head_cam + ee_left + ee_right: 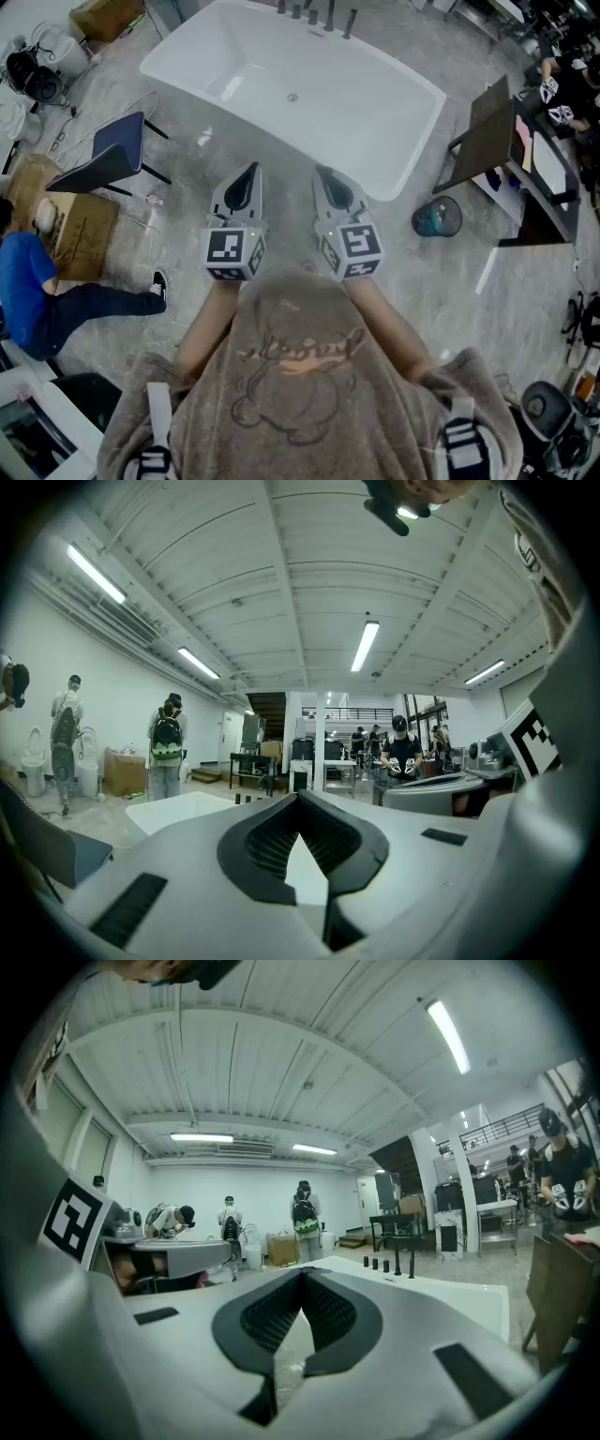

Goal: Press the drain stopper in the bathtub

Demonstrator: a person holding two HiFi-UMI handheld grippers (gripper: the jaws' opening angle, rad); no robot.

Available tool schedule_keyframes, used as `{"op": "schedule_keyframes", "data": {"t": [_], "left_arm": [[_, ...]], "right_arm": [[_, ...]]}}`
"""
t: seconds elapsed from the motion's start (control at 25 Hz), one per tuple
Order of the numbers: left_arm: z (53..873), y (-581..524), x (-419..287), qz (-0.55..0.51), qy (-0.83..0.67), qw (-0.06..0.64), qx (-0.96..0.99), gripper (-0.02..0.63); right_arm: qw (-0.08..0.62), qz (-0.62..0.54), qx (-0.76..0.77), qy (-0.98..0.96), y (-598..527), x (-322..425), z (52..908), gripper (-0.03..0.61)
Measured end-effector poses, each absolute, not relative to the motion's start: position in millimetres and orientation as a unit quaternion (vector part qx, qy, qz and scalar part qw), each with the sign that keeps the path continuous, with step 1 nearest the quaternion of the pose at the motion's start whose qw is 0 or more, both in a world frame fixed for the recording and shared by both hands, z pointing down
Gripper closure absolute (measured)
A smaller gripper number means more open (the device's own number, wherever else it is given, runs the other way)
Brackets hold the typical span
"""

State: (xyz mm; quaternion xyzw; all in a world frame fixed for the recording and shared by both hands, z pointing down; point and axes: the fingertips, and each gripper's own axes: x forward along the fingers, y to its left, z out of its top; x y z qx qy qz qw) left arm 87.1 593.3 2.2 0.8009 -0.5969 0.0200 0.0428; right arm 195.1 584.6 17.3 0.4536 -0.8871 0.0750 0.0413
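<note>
Now: L gripper (250,171) & R gripper (324,172) side by side, both w/ jaws pressed together, empty, short of bathtub (375,122) (drain stopper (292,97) untouched).

1. Right gripper (302,1271): jaw tips meet, nothing between them.
2. White bathtub (469,1299) lies just beyond the jaws; dark tap fittings (394,1265) stand in a row on its far rim.
3. Left gripper (159,1255) alongside at the left, its marker cube (70,1218) facing the camera.
4. Brown board (555,1288) at the right edge.
5. Person with backpack (305,1213) stands by the far wall, back turned.
</note>
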Motion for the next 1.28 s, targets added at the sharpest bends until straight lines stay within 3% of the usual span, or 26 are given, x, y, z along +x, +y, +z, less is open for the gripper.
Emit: {"op": "schedule_keyframes", "data": {"t": [1.28], "left_arm": [[25,597,69,0.026,-0.551,0.036,0.833,0.611]], "right_arm": [[0.025,0.055,0.469,-0.881,599,182,29,0.577]]}}
